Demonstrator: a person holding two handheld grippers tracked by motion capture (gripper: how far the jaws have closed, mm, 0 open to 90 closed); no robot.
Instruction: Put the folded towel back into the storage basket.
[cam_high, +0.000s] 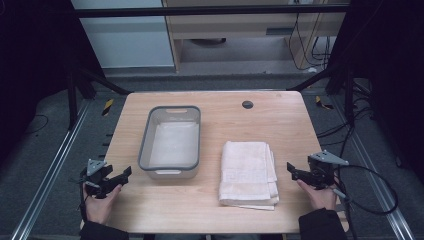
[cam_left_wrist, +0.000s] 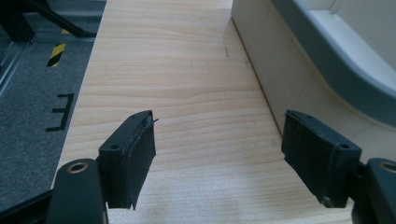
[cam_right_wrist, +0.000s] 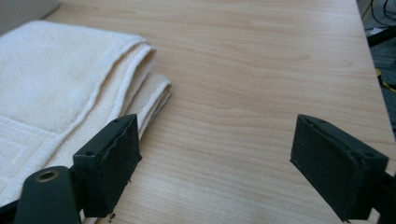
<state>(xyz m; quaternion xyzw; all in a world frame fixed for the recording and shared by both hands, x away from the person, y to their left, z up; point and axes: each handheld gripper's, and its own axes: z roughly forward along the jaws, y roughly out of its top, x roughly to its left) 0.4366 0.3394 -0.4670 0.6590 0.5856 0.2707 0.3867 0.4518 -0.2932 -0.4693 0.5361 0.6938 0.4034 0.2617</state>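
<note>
Jaws of both grippers stood wide apart with nothing between them. Left gripper (cam_high: 120, 179) sat at the near left corner of the wooden table (cam_high: 225, 210), held in the person's left hand (cam_high: 100, 202), and pointed toward the tub (cam_high: 171, 170). From the left gripper view the pads (cam_left_wrist: 140, 154) hung over bare wood, and the tub's pale wall (cam_left_wrist: 289, 79) with its grey rim rose close on the right of that view, just beyond the right-hand pad; contact could not be confirmed.

Right gripper (cam_high: 292, 171) was at the near right edge of the table, held in the person's right hand (cam_high: 322, 196), pointing inward toward the folded towel (cam_high: 248, 172). In the right gripper view the towel (cam_right_wrist: 56, 79) lay at the left of the frame, folded in layers, its stacked edges running just beside the left-hand pad (cam_right_wrist: 116, 158); the right-hand pad was over bare wood.

Towel: cream-coloured, flat on the table right of centre, near the front edge, beside the tub but apart from it. Tub: rectangular, white with grey rim, left of centre, inside looked empty. A small dark round grommet (cam_high: 247, 104) sat in the tabletop behind the towel.
</note>
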